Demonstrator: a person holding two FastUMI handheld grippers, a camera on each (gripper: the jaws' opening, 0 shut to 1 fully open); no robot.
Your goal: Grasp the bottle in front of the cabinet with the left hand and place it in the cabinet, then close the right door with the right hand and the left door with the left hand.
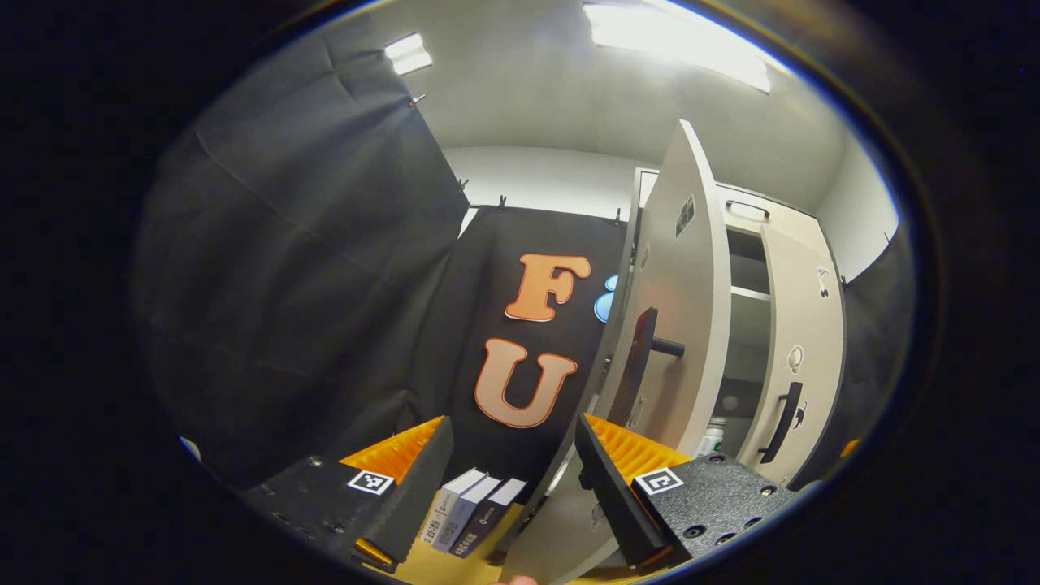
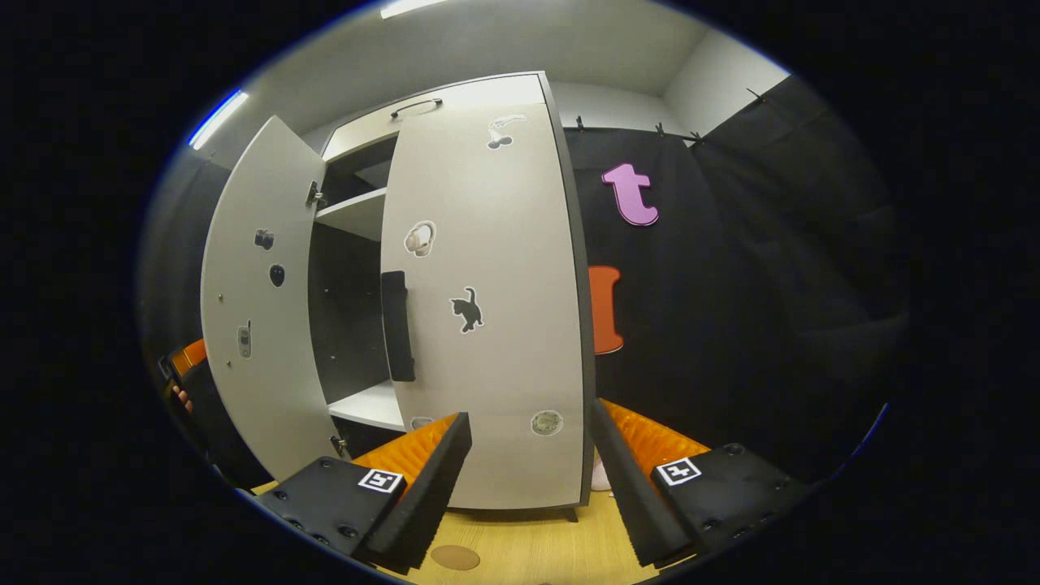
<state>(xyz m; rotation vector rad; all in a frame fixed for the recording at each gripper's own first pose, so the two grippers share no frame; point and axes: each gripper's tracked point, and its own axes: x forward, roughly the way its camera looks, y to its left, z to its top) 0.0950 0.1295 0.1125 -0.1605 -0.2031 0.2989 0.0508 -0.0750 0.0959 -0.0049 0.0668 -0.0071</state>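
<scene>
The pale cabinet (image 2: 455, 101) has its left door (image 1: 678, 325) swung wide open, seen nearly edge-on just beyond my left gripper (image 1: 512, 426). That gripper is open and holds nothing. Through the gap between the doors a white bottle with a green cap (image 1: 713, 439) stands low inside the cabinet. The right door (image 2: 496, 325), with stickers and a dark handle (image 2: 396, 325), faces my right gripper (image 2: 530, 414) and is partly shut. The right gripper is open and empty, close in front of the door's lower part. The left door (image 2: 260, 325) hangs open at the left of the right gripper view.
Several small boxes (image 1: 471, 512) lie on the wooden table (image 2: 520, 552) left of the cabinet. Inside the cabinet are a white shelf (image 2: 357, 211) and a lower floor board (image 2: 370, 406). The left gripper and a hand (image 2: 177, 378) peek out behind the left door. Black cloth walls surround the booth.
</scene>
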